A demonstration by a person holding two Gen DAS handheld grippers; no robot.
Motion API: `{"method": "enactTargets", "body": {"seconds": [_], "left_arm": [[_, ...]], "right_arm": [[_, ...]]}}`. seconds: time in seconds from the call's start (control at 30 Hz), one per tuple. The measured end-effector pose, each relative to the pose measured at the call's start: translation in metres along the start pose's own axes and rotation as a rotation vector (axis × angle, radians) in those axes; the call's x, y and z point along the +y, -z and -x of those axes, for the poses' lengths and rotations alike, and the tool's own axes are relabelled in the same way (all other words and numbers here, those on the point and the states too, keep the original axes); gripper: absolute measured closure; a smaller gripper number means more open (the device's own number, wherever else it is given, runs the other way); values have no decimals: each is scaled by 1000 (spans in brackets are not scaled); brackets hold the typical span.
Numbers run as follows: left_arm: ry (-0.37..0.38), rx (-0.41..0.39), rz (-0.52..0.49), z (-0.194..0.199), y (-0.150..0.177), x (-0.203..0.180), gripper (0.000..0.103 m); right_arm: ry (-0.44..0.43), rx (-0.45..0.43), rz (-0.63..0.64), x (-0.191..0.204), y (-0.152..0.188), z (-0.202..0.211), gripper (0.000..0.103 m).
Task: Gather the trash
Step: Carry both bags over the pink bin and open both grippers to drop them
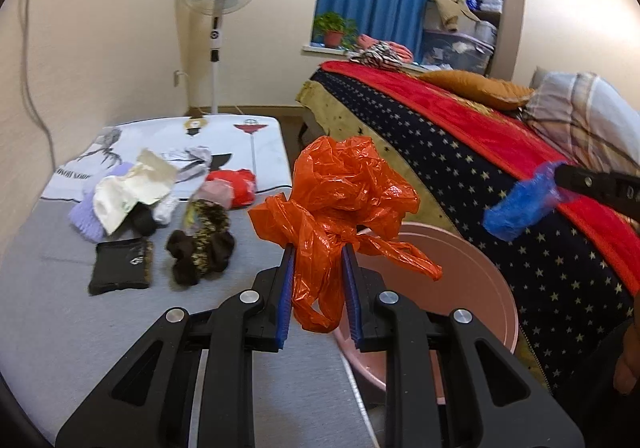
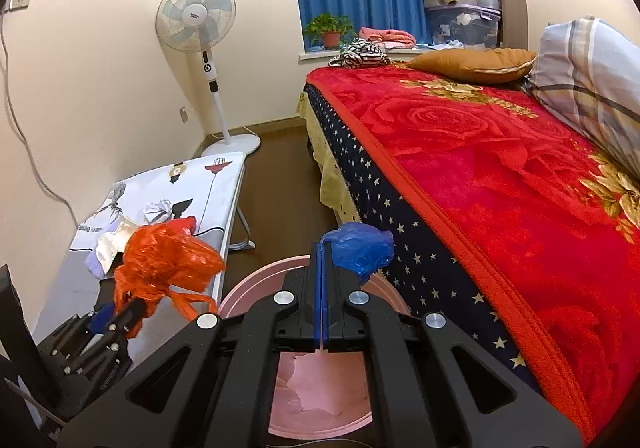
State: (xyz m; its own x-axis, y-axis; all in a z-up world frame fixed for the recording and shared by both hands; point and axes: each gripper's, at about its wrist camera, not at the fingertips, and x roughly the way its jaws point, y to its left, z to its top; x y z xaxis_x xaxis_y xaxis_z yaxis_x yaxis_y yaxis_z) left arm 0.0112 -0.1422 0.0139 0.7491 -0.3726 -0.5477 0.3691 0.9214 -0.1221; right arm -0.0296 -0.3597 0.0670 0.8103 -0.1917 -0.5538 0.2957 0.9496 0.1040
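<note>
Two tools (image 1: 318, 248) (image 2: 322, 244), each gripping bag (image 1: 340, 188) (image 2: 360, 248).

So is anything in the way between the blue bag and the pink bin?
Nothing visible. The blue bag hangs from the shut right gripper above the pink bin, whose mouth is open. The orange bag hangs off to one side.

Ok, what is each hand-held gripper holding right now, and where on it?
Left hand-held gripper: crumpled orange plastic bag, clamped by its bunched lower part. Right hand-held gripper: blue plastic bag, pinched at one edge, with the rest bulging out beside the fingertips.
</note>
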Motion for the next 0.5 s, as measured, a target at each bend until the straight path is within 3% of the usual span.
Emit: {"method": "enactTargets", "body": {"seconds": [0.5], "left_arm": [[52,93,-30,-35,10,-20,79]], "right_arm": [[28,55,-8,-3,4,-25,103]]}}
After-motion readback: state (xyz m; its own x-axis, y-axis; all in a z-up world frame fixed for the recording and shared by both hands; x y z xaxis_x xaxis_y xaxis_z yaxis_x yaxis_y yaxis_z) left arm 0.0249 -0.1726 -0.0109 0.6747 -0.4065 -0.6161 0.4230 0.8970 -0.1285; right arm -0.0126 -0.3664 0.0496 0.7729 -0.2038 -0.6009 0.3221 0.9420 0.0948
